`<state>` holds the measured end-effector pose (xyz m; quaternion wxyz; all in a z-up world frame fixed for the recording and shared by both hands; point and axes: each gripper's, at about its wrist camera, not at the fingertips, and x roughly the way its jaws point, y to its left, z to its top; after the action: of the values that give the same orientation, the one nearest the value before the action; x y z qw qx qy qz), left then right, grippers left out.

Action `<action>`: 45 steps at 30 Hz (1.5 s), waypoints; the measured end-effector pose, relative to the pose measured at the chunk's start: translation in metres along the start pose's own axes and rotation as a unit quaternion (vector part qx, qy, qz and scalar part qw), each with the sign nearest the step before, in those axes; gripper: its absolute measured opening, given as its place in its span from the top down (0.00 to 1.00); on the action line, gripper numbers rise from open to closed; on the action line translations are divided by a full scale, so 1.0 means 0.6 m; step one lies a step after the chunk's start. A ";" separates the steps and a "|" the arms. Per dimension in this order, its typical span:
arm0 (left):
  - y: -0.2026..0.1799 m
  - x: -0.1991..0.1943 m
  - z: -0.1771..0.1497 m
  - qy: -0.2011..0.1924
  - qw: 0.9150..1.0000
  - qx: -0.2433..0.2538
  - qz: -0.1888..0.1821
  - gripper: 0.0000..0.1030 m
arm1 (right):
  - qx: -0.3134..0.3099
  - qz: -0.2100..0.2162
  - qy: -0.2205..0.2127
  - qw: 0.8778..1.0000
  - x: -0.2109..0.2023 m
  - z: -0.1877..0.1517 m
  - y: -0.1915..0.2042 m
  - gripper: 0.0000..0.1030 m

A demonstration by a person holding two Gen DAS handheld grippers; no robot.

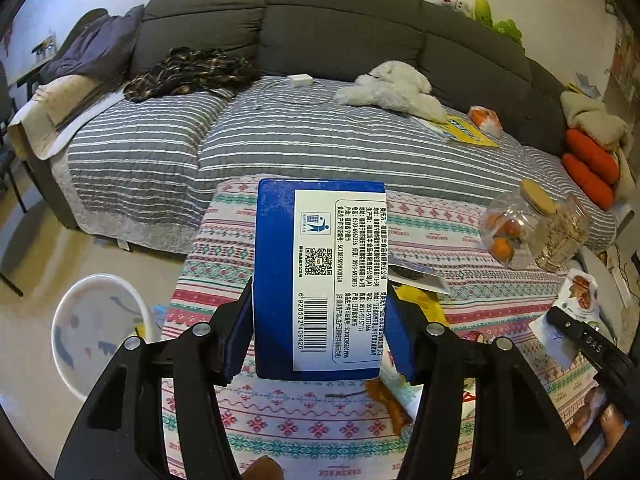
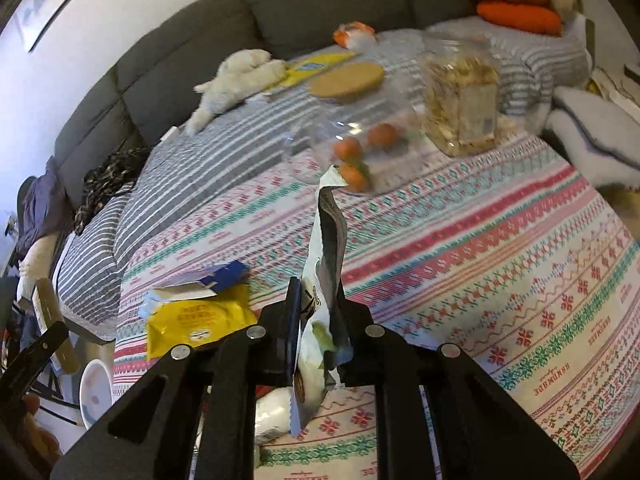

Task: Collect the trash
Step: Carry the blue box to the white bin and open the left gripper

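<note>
My left gripper [image 1: 320, 332] is shut on a blue carton [image 1: 320, 276] with a white label and barcode, held above the patterned tablecloth [image 1: 304, 428]. My right gripper [image 2: 320, 320] is shut on a white crumpled snack wrapper [image 2: 326, 280] that stands up between the fingers. A yellow wrapper [image 2: 196, 320] and a blue-and-white torn packet [image 2: 208, 280] lie on the cloth left of the right gripper. More wrappers [image 1: 416, 300] lie under the carton in the left wrist view. The right gripper with its wrapper [image 1: 576, 300] shows at the right edge there.
A white bin [image 1: 96, 328] stands on the floor left of the table; it also shows in the right wrist view [image 2: 96, 392]. A clear jar with oranges [image 2: 360, 132] and a jar of snacks [image 2: 460, 100] stand at the table's far side. A grey sofa [image 1: 280, 28] lies behind.
</note>
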<state>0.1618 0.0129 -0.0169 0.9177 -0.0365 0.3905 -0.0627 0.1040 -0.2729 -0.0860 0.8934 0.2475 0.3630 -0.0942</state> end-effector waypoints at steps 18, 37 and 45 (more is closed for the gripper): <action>0.146 0.001 -0.018 0.030 0.993 -0.040 0.104 0.47 | -0.113 0.069 -0.023 0.991 -0.028 -0.055 0.157 0.85; 0.408 -0.068 -0.012 0.032 0.963 -0.210 0.167 0.20 | -0.228 0.163 0.029 0.960 -0.011 -0.194 0.376 0.85; 0.462 -0.127 -0.015 -0.004 0.955 -0.247 0.164 0.19 | -0.272 0.207 0.060 0.938 0.023 -0.265 0.545 0.85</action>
<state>0.1272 0.2981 -0.0011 0.8794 -0.1983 0.3905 0.1869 0.1320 0.0897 -0.0707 0.9031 0.0701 0.3682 0.2095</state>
